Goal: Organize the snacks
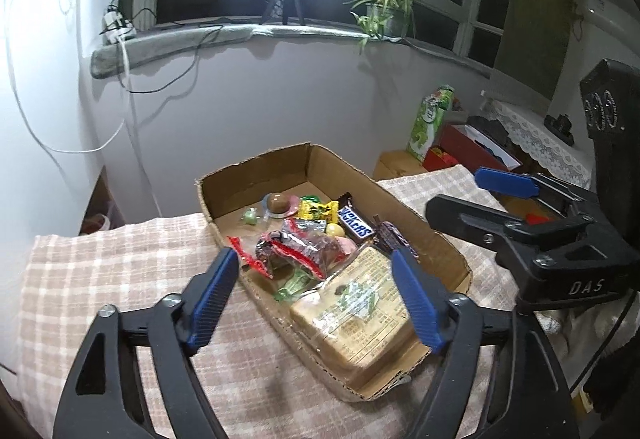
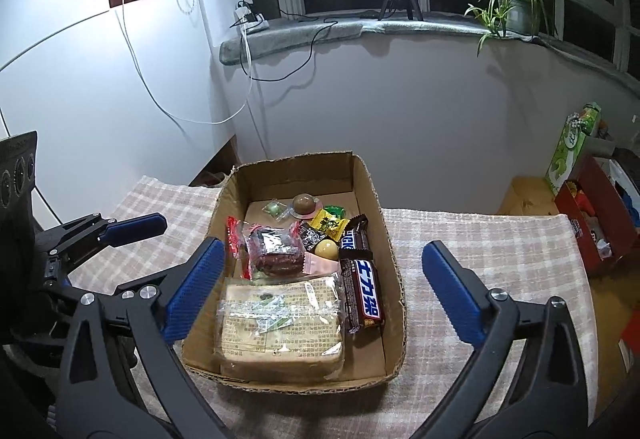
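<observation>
An open cardboard box [image 2: 384, 239] holds the snacks. A tan wrapped block [image 2: 280, 327] lies flat at its 6 o'clock end, a Snickers bar [image 2: 362, 291] at 3 o'clock, a red-wrapped cake [image 2: 272, 251] mid-box, small candies [image 2: 328, 223] toward 12 o'clock.

Open brown cardboard box [image 2: 384, 239] sits on checked pink-and-white tablecloth [image 2: 500, 247]. In box: big tan wrapped block [image 2: 280, 327] at near end. Dark Snickers bar [image 2: 362, 295] just right of block. Red-wrapped dark cake [image 2: 272, 251] behind block. Small round sweets [image 2: 304, 203] at far end.
</observation>
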